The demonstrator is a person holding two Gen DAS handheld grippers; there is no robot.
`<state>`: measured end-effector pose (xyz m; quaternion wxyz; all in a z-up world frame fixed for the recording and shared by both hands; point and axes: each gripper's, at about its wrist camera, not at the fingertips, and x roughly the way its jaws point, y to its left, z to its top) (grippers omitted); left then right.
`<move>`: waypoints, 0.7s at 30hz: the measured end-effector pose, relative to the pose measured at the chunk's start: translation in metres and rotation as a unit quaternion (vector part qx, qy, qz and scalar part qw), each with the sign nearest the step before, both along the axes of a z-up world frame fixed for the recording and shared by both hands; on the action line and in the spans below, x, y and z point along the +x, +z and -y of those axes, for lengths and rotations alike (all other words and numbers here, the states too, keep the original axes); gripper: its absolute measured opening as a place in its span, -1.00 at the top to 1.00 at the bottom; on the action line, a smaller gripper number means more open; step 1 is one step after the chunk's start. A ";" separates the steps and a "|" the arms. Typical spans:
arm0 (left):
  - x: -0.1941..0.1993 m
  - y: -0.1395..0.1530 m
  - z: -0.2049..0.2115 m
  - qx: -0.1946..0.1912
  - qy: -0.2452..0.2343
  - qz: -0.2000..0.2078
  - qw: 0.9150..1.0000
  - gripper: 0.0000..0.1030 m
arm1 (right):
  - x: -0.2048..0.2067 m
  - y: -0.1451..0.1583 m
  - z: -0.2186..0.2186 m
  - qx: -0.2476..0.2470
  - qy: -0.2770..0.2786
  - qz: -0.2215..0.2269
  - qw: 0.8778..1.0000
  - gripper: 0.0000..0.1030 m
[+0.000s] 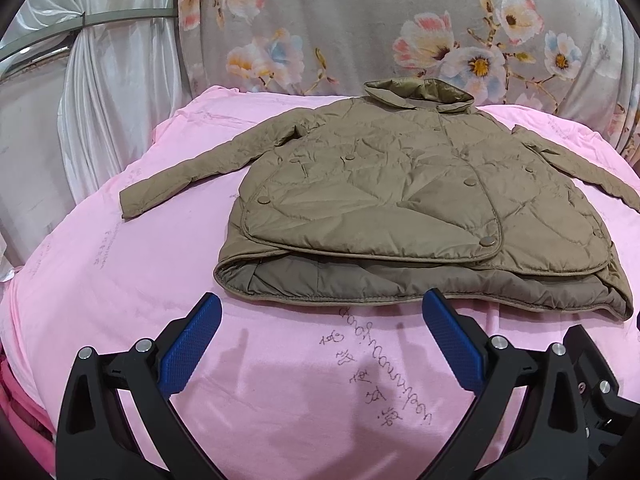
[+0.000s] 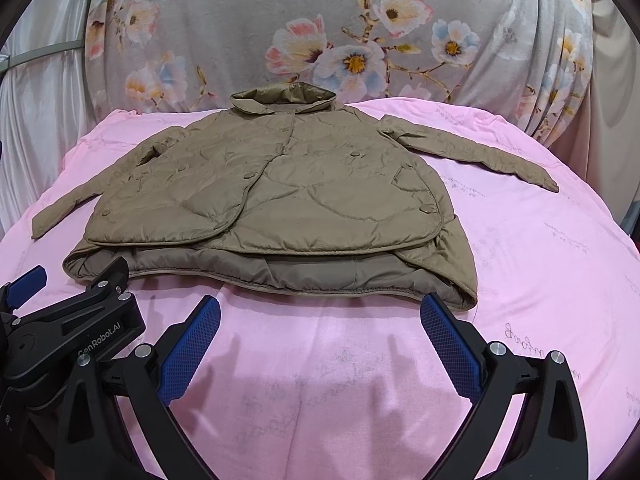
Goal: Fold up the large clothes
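Note:
An olive-brown quilted jacket lies flat, front up, on a pink sheet, collar away from me, both sleeves spread out to the sides. It also shows in the right wrist view. My left gripper is open and empty, just short of the jacket's near hem, above the sheet. My right gripper is open and empty, also just short of the hem. The left gripper's body shows at the lower left of the right wrist view, beside the right one.
The pink sheet covers a raised, rounded surface and bears faint handwriting. A grey floral cloth hangs behind it. A white curtain hangs at the left. Darker pink fabric shows at the lower left edge.

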<state>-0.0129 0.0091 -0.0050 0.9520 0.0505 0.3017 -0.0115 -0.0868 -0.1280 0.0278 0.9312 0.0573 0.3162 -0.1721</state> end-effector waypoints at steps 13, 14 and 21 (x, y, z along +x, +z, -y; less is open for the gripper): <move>0.000 0.000 0.000 0.000 0.000 0.000 1.000 -0.91 | 0.000 0.000 0.001 0.004 0.001 -0.002 1.000 -0.90; 0.000 0.000 0.000 0.000 0.000 0.000 1.000 -0.91 | 0.000 -0.001 0.001 0.004 0.000 -0.003 1.000 -0.90; 0.001 -0.001 0.000 0.000 0.000 -0.001 1.000 -0.91 | 0.000 -0.001 0.000 0.005 0.000 -0.003 1.000 -0.90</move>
